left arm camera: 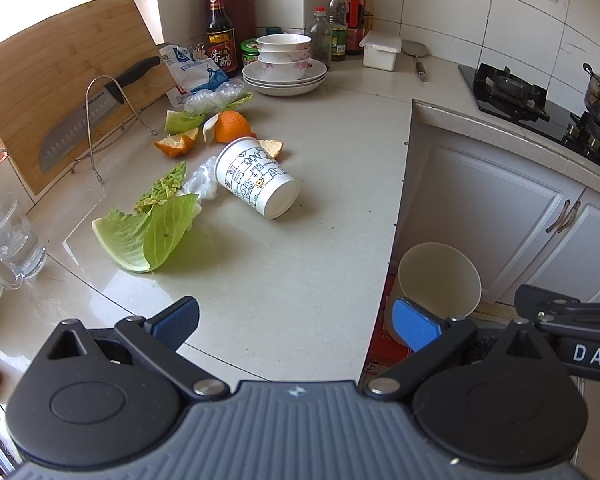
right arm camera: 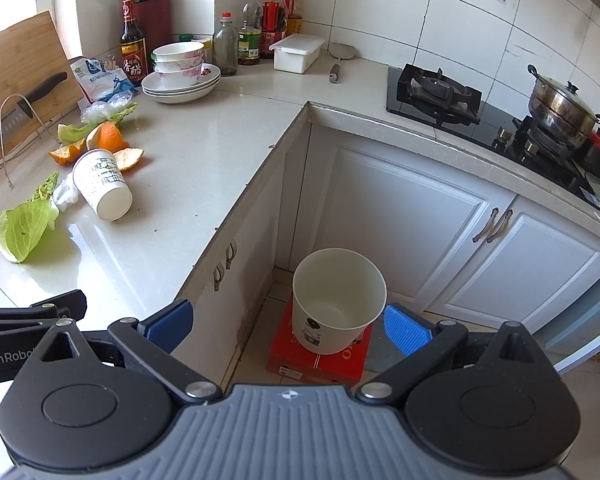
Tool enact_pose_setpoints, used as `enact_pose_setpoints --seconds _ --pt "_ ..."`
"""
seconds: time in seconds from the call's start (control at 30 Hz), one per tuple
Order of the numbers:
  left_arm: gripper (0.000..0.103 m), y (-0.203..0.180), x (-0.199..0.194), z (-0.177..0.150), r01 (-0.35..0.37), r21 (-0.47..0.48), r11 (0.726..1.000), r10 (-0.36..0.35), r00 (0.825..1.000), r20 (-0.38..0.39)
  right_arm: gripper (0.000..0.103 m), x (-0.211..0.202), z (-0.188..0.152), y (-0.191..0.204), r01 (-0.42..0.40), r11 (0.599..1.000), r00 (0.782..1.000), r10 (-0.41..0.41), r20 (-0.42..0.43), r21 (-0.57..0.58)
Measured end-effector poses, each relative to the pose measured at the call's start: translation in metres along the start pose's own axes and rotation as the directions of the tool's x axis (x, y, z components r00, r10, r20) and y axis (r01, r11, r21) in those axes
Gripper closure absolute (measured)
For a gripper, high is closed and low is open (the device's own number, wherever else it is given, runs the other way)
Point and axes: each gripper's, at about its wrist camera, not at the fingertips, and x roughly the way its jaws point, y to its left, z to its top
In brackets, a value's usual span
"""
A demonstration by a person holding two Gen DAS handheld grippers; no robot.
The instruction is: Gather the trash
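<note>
A printed paper cup (left arm camera: pixel 256 178) (right arm camera: pixel 102 184) lies on its side on the countertop (left arm camera: pixel 284 264). Around it are orange peels (left arm camera: pixel 232 126) (right arm camera: pixel 110 138), a large cabbage leaf (left arm camera: pixel 148 236) (right arm camera: pixel 24 232), a smaller green leaf (left arm camera: pixel 182 120) and crumpled clear plastic (left arm camera: pixel 202 182). A white bin (right arm camera: pixel 336 300) (left arm camera: pixel 440 284) stands empty on a red box (right arm camera: pixel 320 360) on the floor. My left gripper (left arm camera: pixel 296 324) hovers open over the counter's near part, well short of the trash. My right gripper (right arm camera: pixel 288 324) is open above the floor, near the bin.
A cutting board (left arm camera: pixel 48 92) and a knife (left arm camera: pixel 96 112) in a wire rack stand at the left. Stacked bowls and plates (left arm camera: pixel 284 64), bottles (left arm camera: pixel 222 32) and a white box (left arm camera: pixel 380 50) line the back. A glass mug (left arm camera: pixel 8 236) sits near left. A stove with a pot (right arm camera: pixel 560 104) is at the right.
</note>
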Motion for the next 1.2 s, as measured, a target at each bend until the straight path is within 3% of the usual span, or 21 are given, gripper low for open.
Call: enact_pose_setpoints --seconds 1.2 --pt "0.001 -0.018 0.002 0.008 -0.045 -0.006 0.999 0.045 0.999 -0.003 0.0 0.01 0.009 -0.017 -0.048 0.998 0.999 0.048 0.021 -0.029"
